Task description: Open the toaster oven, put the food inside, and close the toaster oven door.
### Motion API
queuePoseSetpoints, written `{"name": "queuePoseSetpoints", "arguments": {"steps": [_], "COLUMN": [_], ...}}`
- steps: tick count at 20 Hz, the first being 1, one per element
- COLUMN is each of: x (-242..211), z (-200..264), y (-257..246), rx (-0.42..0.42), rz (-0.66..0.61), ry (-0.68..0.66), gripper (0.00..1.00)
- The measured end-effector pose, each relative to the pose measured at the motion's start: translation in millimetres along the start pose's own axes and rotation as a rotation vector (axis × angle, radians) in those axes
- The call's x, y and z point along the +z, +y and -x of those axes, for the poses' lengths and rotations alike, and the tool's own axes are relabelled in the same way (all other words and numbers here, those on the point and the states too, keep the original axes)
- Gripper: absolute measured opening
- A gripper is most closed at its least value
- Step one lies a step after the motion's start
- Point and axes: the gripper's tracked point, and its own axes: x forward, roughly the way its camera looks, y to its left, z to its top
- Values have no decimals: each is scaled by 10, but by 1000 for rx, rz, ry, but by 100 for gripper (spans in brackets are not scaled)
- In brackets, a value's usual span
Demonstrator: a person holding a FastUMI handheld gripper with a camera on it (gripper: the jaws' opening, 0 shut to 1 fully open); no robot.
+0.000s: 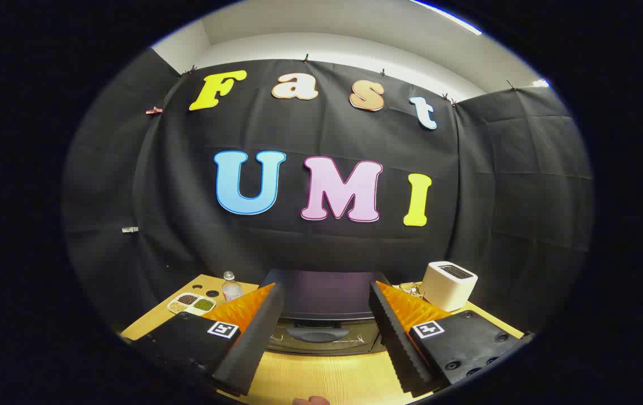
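Note:
A black toaster oven stands on the wooden table straight ahead of my fingers. Its door is closed, and the handle runs across the upper part of the door. My gripper is open, with the two fingers spread wide to either side of the oven and nothing between them. The fingertips hang in front of the oven's top and touch nothing.
A white pop-up toaster stands at the back right of the table. At the back left sit a small clear bottle and a white divided dish of beans. A fingertip of a person's hand shows at the table's near edge.

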Motion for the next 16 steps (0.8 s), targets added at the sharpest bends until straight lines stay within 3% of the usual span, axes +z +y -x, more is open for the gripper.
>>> {"name": "queuePoseSetpoints", "arguments": {"steps": [16], "x": [-153], "z": [-113], "y": [-95], "rx": [-1], "rz": [-16], "ry": [19], "gripper": [96]}}
